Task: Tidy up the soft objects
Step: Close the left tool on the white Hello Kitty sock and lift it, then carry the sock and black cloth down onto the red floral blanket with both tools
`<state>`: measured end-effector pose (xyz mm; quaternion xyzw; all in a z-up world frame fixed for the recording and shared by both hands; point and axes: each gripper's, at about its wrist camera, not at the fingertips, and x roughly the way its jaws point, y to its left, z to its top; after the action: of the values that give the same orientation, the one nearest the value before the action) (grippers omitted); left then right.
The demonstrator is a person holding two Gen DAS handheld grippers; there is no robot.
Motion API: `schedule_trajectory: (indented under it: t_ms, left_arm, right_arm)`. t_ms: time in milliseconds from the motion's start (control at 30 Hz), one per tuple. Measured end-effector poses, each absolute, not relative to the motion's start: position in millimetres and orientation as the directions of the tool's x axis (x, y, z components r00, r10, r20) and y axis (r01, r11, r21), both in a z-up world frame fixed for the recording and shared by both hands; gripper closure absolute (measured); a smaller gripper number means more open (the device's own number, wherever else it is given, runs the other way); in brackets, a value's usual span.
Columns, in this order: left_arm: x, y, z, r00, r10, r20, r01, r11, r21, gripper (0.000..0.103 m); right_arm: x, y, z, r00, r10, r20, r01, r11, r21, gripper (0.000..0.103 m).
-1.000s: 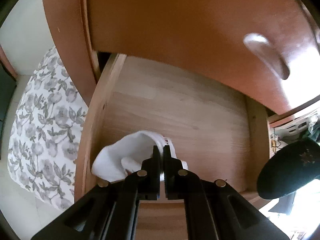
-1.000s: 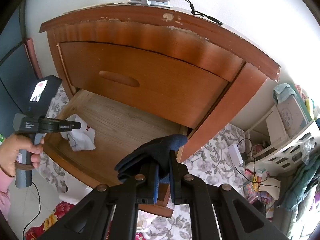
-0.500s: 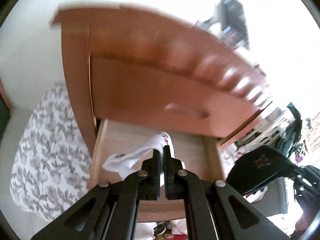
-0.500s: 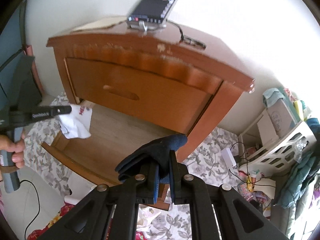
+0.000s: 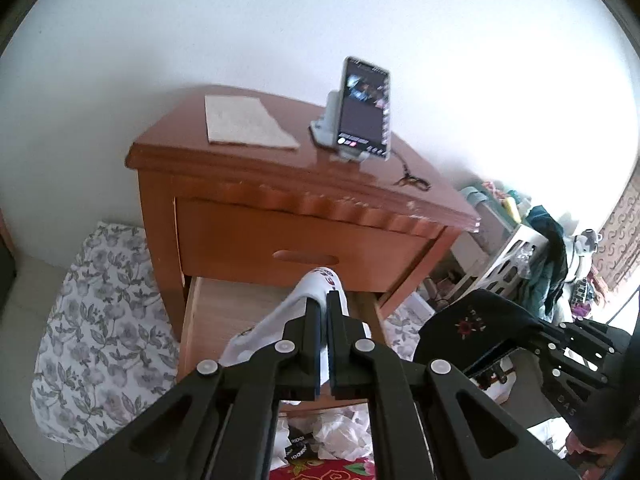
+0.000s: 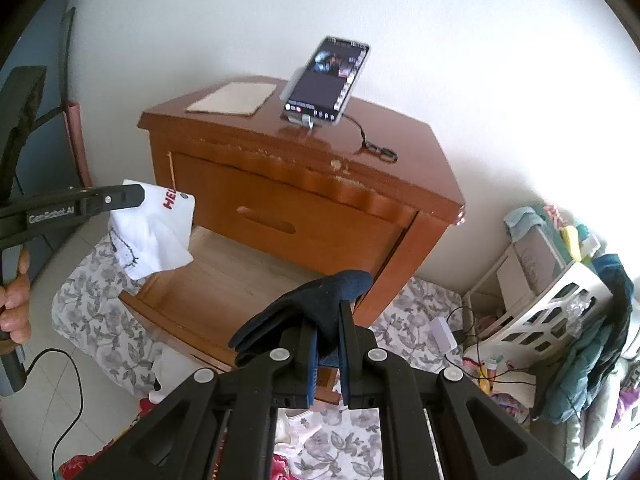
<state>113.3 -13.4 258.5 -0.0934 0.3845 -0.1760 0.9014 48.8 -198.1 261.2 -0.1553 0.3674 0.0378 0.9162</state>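
Observation:
My left gripper (image 5: 324, 300) is shut on a white cloth (image 5: 314, 285) with red lettering, held in the air in front of the nightstand. The right wrist view shows that gripper (image 6: 138, 197) from the side, with the white cloth (image 6: 152, 236) hanging off its tip above the open bottom drawer (image 6: 240, 280). My right gripper (image 6: 328, 308) is shut on a dark navy cloth (image 6: 320, 294), which droops to the left over its fingers. In the left wrist view the dark cloth (image 5: 472, 324) shows at the right. The drawer's wooden floor (image 5: 224, 304) is bare where I can see it.
On the nightstand top (image 6: 400, 140) stand a phone on a holder (image 6: 326, 78), a flat mat (image 6: 232, 98) and a cable. The upper drawer (image 6: 280, 212) is closed. Floral fabric (image 5: 100, 312) covers the floor. A white basket (image 6: 552, 316) and clothes sit right. Loose cloths (image 5: 340, 432) lie below.
Both grippers rose and pulled back from the nightstand. The left one lifted the white cloth out of the open drawer. The right one kept the dark cloth.

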Motion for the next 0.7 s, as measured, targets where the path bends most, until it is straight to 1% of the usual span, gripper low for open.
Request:
schedule_trajectory:
  t_ms: [133, 400, 700]
  left_arm:
    - [95, -12, 277, 0.653, -0.405, -0.639, 0.263, 0.914, -0.310, 0.101]
    - [67, -9, 291, 0.655, -0.436, -0.617, 0.291, 0.899, -0.327, 0.101]
    - [38, -3, 297, 0.670, -0.447, -0.593, 0.324, 0.894, -0.308, 0.101]
  right_arm:
    - [35, -195, 275, 0.745, -0.041, -0.666, -0.182, 0.948, -0.262, 0.094]
    - [1, -188, 297, 0.777, -0.028, -0.629, -0.185, 0.945, -0.270, 0.094]
    - [-24, -182, 295, 0.781, -0.001, -0.624, -0.207, 0.943, -0.260, 0.094]
